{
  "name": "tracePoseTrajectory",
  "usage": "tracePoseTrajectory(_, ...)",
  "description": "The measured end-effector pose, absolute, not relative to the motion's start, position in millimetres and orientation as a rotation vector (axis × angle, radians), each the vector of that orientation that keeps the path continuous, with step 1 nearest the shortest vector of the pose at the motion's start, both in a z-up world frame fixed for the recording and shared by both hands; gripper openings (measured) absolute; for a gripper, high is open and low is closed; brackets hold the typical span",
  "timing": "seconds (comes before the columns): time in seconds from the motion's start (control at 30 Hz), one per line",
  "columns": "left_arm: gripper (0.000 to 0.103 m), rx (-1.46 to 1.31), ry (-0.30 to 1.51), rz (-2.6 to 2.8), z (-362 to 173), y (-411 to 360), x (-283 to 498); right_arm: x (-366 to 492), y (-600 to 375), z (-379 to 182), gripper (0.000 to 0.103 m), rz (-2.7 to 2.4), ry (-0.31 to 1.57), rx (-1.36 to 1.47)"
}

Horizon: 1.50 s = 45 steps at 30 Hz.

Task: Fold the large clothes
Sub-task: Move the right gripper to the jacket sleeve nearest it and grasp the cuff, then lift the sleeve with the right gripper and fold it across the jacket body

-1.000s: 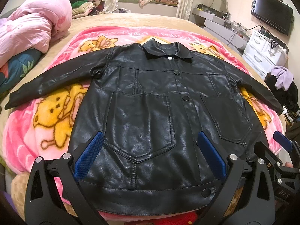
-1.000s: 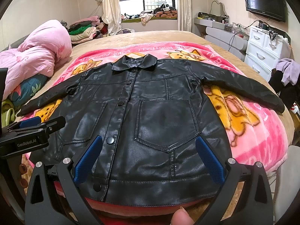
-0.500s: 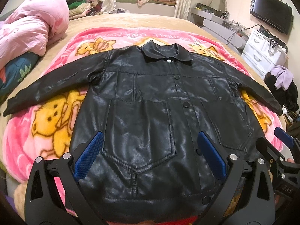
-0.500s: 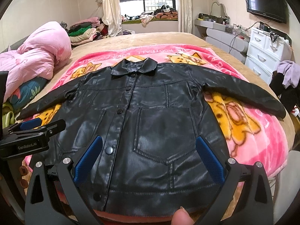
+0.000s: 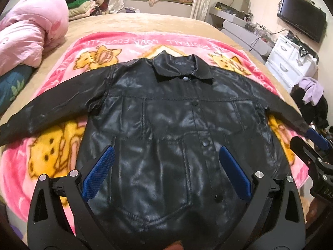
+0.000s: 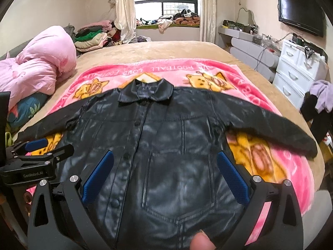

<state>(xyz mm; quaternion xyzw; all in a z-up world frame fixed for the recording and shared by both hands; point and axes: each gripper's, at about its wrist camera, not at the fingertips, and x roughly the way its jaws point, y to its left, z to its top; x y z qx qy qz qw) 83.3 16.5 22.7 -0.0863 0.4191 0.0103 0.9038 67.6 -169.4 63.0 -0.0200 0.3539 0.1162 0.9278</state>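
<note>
We are holding the left gripper (image 5: 166,174) and right gripper (image 6: 164,176) spread wide, empty, over the jacket (image 5: 166,125); we should be gripping each sleeve ahead near its cuff.

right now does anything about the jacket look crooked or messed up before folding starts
Nothing stands out. The black jacket lies flat, front up and buttoned, on the pink blanket, collar away from the camera, both sleeves spread out to the sides. Both the left gripper and the right gripper are open above its lower half.
</note>
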Motion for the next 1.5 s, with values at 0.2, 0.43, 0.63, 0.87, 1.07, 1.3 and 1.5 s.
tracePoseTrajectory(0.2,0.094,-0.172,0.857,0.013,31.5,17.6,111.8,102.6,-170.3,72.8,0.099,0.238,0.720,-0.041)
tracePoseTrajectory(0.43,0.094,-0.156,0.858,0.021,33.2,14.5,147.0,144.8,-182.7,74.1,0.099,0.244,0.733,0.009)
tracePoseTrajectory(0.63,0.094,-0.140,0.876,0.014,26.5,0.5,174.5,174.2,-202.2,62.0,0.099,0.190,0.732,0.053)
tracePoseTrajectory(0.87,0.094,-0.125,0.895,0.000,15.8,-24.9,201.3,196.0,-234.2,41.0,0.099,0.088,0.735,0.068)
tracePoseTrajectory(1.07,0.094,-0.120,0.915,-0.020,5.8,-51.4,221.9,210.4,-275.3,27.2,0.099,0.006,0.759,0.144)
tracePoseTrajectory(1.3,0.094,-0.080,0.945,-0.053,-6.8,-88.1,247.7,214.4,-332.3,9.3,0.099,-0.109,0.792,0.231)
tracePoseTrajectory(1.5,0.094,-0.063,0.966,-0.070,-15.9,-112.5,267.0,208.4,-388.1,-8.0,0.099,-0.242,0.809,0.310)
